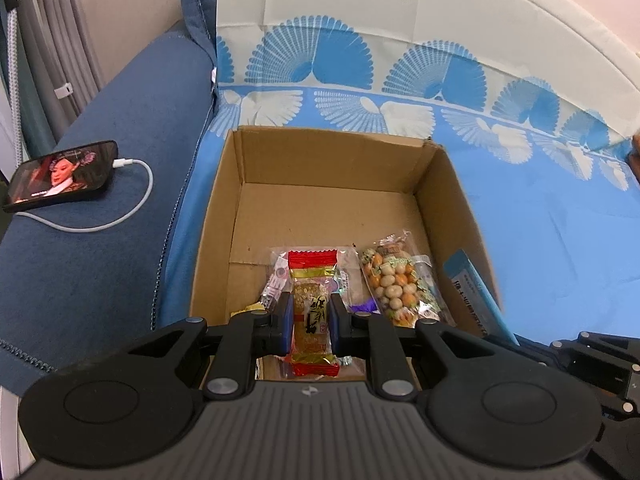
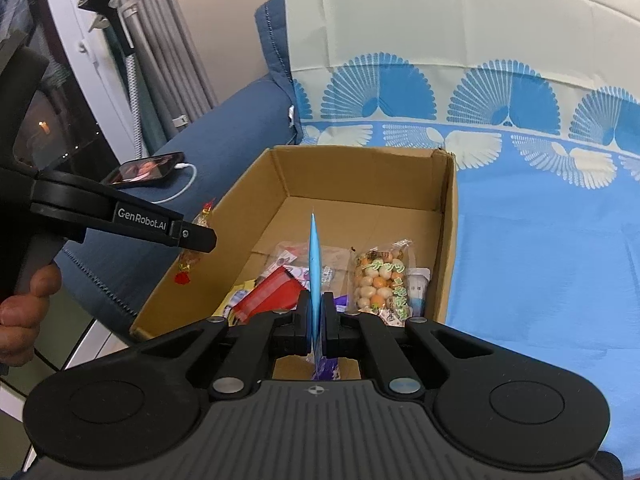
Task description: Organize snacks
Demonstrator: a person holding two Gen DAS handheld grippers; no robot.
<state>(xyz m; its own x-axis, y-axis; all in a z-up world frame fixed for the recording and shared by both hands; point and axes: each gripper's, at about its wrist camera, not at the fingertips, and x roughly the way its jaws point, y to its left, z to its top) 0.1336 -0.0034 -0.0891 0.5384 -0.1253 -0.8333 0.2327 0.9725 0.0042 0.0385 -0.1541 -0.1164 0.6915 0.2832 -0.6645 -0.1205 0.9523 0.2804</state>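
While a phone [image 1: 60,178] plays on the navy sofa arm [image 1: 120,240], the left tool [image 1: 310,316] clamps a red-and-gold candy [image 1: 310,308] over the cardboard box [image 1: 332,160]; the right tool [image 2: 316,316] clamps a thin blue packet [image 2: 315,268] above it, on blue fan-print cloth [image 1: 560,220].

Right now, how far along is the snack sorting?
Done: several snacks already lie in the cardboard box, including a nut mix bag. In hand: left gripper shut on a red-ended candy bar, right gripper shut on a thin blue packet, both over the box. Left: releasing both; no other loose snacks visible.
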